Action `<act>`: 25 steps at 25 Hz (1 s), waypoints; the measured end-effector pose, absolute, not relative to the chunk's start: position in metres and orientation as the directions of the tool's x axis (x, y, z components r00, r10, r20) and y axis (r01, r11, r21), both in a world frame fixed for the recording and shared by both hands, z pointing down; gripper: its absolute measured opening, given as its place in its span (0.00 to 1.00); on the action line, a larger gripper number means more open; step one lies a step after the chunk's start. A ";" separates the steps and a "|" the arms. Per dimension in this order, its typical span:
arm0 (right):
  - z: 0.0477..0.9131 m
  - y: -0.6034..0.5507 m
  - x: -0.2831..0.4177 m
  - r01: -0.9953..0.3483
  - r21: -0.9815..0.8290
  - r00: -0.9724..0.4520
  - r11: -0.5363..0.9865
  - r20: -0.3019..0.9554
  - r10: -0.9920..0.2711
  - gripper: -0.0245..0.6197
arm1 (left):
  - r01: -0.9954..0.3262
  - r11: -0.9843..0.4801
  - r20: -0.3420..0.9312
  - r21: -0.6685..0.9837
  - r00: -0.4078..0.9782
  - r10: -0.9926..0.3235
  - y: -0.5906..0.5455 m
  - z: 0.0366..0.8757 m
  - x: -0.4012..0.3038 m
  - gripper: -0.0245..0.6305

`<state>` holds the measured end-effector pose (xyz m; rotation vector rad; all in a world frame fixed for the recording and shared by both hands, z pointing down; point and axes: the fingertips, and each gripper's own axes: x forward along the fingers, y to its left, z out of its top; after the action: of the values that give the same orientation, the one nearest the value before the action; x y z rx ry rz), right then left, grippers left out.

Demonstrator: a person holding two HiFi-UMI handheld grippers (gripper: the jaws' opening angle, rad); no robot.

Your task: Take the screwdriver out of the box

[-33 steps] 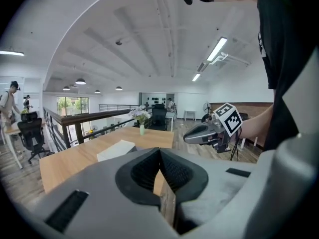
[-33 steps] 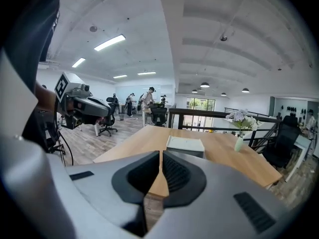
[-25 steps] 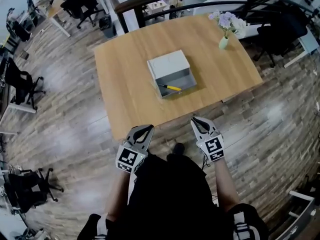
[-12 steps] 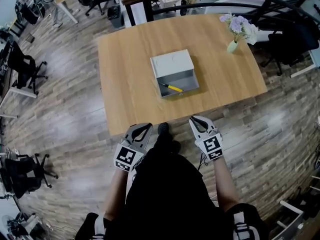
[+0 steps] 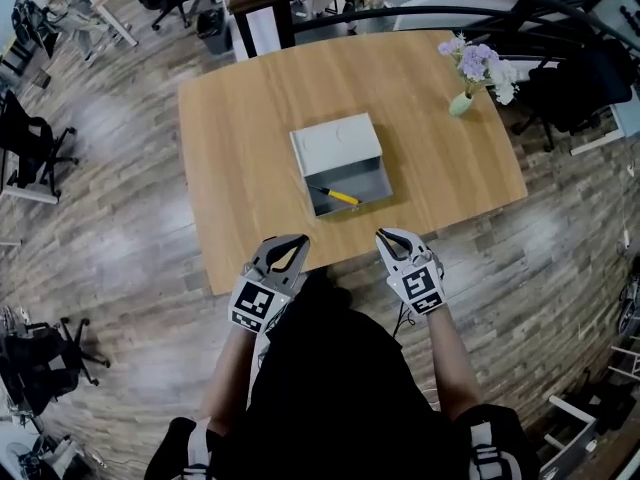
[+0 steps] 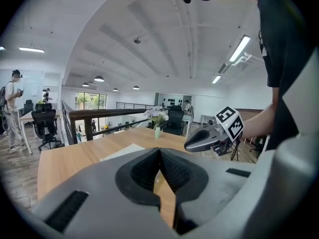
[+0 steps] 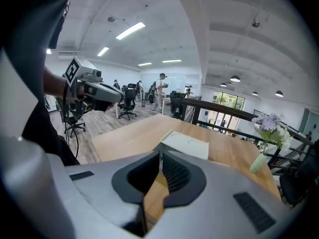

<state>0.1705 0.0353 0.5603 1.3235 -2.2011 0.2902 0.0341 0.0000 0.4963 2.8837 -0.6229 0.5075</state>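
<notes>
Lower centre: left grey two-jaw gripper [image 5: 297,240] and right grey two-jaw gripper [image 5: 385,234], each with jaws closed tip to tip on nothing, by the lower edge of the light wooden table [image 5: 240,168]. Frame centre: yellow-handled screwdriver [image 5: 335,195] lying inside the open grey box [image 5: 335,143].

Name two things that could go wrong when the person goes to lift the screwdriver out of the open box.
1. Both the left gripper and the right gripper are shut, held by the near edge of the table; unless one opens first, it may only push the screwdriver.
2. The screwdriver lies flat inside the grey box, low between its walls, and nothing holds the box; a gripper could catch a wall and slide the box along the table.
</notes>
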 end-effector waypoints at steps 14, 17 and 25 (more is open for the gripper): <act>0.572 -0.048 0.143 -0.852 0.155 -0.315 0.499 0.610 -0.727 0.09 | -0.369 -0.925 0.313 0.094 0.893 -0.324 -0.095 0.505 0.023 0.07; 0.579 -0.053 0.145 -0.843 0.171 -0.299 0.509 0.639 -0.709 0.09 | -0.378 -0.920 0.301 0.104 0.894 -0.333 -0.102 0.503 0.020 0.07; 0.607 -0.075 0.142 -0.799 0.165 -0.326 0.578 0.688 -0.648 0.09 | -0.455 -0.880 0.304 0.137 0.865 -0.400 -0.122 0.514 0.005 0.07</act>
<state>0.1421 -0.0750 0.6068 1.1496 -2.0732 0.2629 0.0051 -0.1222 0.5138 2.8336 -0.6572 0.3974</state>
